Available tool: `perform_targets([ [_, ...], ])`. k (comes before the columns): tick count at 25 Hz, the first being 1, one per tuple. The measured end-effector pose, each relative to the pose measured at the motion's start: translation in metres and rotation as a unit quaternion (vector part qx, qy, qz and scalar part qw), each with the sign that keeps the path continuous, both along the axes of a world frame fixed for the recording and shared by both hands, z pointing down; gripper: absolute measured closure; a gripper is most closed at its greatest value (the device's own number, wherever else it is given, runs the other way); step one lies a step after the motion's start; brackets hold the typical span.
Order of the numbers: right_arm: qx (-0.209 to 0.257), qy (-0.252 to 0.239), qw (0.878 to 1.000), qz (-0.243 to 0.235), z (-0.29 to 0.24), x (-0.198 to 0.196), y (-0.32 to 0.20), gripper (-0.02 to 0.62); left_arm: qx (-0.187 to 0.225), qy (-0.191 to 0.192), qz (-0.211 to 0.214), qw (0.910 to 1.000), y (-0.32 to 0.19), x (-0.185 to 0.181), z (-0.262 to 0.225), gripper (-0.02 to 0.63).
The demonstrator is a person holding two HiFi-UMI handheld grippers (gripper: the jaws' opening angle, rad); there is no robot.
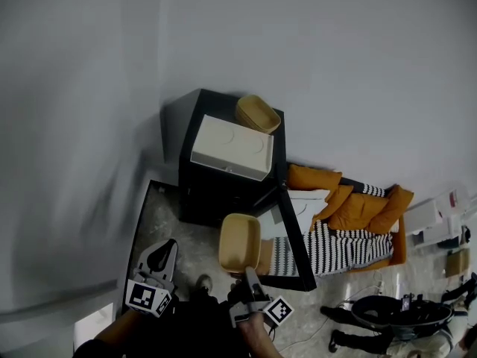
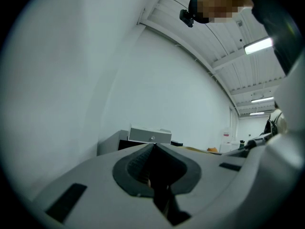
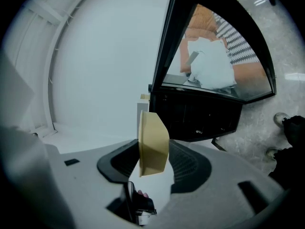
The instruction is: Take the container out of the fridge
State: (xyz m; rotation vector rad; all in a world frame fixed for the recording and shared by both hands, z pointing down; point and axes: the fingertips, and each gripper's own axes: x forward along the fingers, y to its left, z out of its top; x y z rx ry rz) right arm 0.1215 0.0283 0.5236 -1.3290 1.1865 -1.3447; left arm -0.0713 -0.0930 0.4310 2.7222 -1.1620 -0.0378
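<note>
Currently the container (image 1: 240, 242) is outside the fridge (image 1: 216, 196), just in front of its open cavity and beside the open door (image 1: 294, 237). It lies directly ahead of the right gripper (image 1: 253, 293), on the fridge side of the jaws, with its long axis running from the gripper toward the fridge. The right gripper is the nearer of the two; the left gripper (image 1: 153, 274) hangs further from the door, apart from the container. Right jaws: fairly wide, clamped on the container, which sits edge-on between the pads; the hold appears to be at its near end, though the contact is partly hidden. Left jaws: together, nothing between them. Judgement: removal is essentially done; the next move leads away from the fridge
</note>
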Motion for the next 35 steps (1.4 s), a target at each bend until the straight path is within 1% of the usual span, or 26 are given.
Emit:
perform_targets([
  [4, -0.002, -0.002, 1.000, -0.003, 0.002, -0.002, 0.001, 0.416, 0.004, 0.001, -0.010, 0.9999, 0.001, -0.001, 0.001, 0.595],
  [13, 0.001, -0.010, 1.000, -0.013, 0.008, -0.010, -0.004, 0.417, -0.002, 0.006, -0.011, 0.9999, 0.002, -0.001, 0.007, 0.595],
  [19, -0.001, -0.019, 1.000, -0.009, 0.008, -0.012, -0.008, 0.418, -0.001, 0.007, -0.011, 0.9999, -0.001, 0.000, 0.006, 0.595],
  [35, -0.001, -0.020, 1.000, -0.008, 0.010, -0.009, -0.009, 0.419, -0.005, 0.009, -0.010, 0.9999, -0.004, 0.005, 0.006, 0.594],
])
